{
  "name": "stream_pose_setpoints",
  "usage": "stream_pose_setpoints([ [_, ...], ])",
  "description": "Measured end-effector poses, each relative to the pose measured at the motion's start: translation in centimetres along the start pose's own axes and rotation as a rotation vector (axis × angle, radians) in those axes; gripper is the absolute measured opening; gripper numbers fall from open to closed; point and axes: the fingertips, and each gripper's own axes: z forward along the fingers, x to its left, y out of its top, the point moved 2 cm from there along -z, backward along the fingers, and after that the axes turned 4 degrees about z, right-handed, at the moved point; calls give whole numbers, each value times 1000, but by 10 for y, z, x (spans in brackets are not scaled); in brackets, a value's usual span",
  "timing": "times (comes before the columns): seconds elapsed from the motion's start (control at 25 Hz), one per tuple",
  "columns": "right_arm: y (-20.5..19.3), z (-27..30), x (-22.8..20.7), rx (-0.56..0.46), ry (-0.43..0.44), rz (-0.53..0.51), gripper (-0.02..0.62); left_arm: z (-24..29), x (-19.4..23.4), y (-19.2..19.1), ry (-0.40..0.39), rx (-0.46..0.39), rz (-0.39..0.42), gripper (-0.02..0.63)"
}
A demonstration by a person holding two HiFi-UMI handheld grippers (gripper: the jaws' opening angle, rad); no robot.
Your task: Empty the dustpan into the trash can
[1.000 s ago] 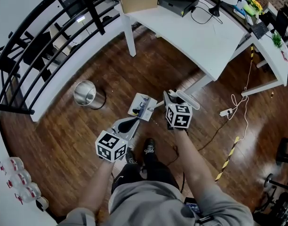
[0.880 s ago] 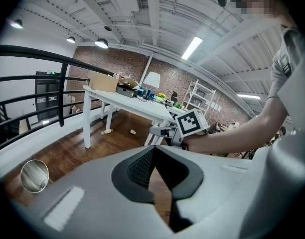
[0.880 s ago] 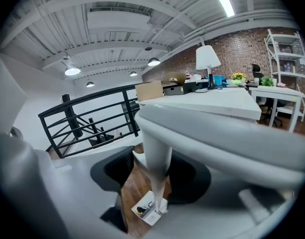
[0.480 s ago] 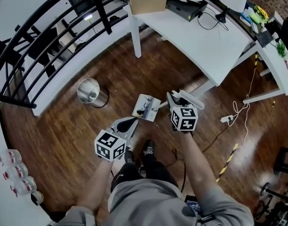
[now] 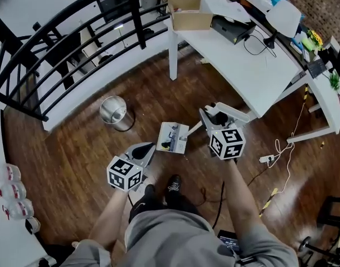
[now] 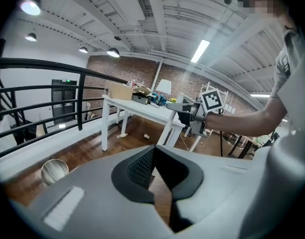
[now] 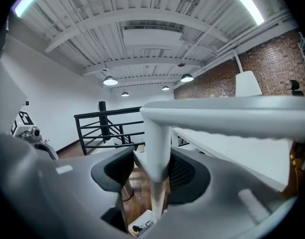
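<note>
A white long-handled dustpan (image 5: 174,137) with bits of debris in it hangs above the wood floor, in front of my feet. My right gripper (image 5: 209,117) is shut on its upright handle (image 7: 157,153), with the dark pads pressing on both sides. The pan (image 7: 142,226) shows below the jaws. The silver trash can (image 5: 115,112) stands on the floor to the left of the pan, near the railing, and also appears in the left gripper view (image 6: 54,171). My left gripper (image 5: 147,147) is low and left of the pan, shut, with nothing between its jaws (image 6: 153,152).
A white table (image 5: 242,60) with a cardboard box (image 5: 189,13) and cables stands ahead on the right. A black railing (image 5: 59,54) runs along the left. A power strip with its cord (image 5: 267,159) lies on the floor at right. Bottles (image 5: 9,191) stand at far left.
My right gripper has risen with the dustpan, lifting the pan higher off the floor. The left gripper has shifted a little. The head view has tilted toward the table.
</note>
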Motion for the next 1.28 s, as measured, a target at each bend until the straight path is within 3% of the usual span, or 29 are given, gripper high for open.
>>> stream_pose_setpoints([
  [0.2, 46, 23, 45, -46, 104, -41, 184, -37, 26, 10, 83, -58, -8, 5],
  [0.48, 113, 66, 118, -99, 210, -56, 183, -99, 96, 27, 185, -138, -35, 5],
  [0.92, 229, 127, 235, -226, 292, -116, 176, -176, 209, 63, 226, -212, 0, 5],
  [1.08, 249, 167, 264, -260, 297, -125, 169, -190, 241, 70, 231, -215, -7, 5],
  [1.28, 253, 225, 285, -224, 355, -110, 141, -199, 271, 81, 271, -242, -31, 5],
])
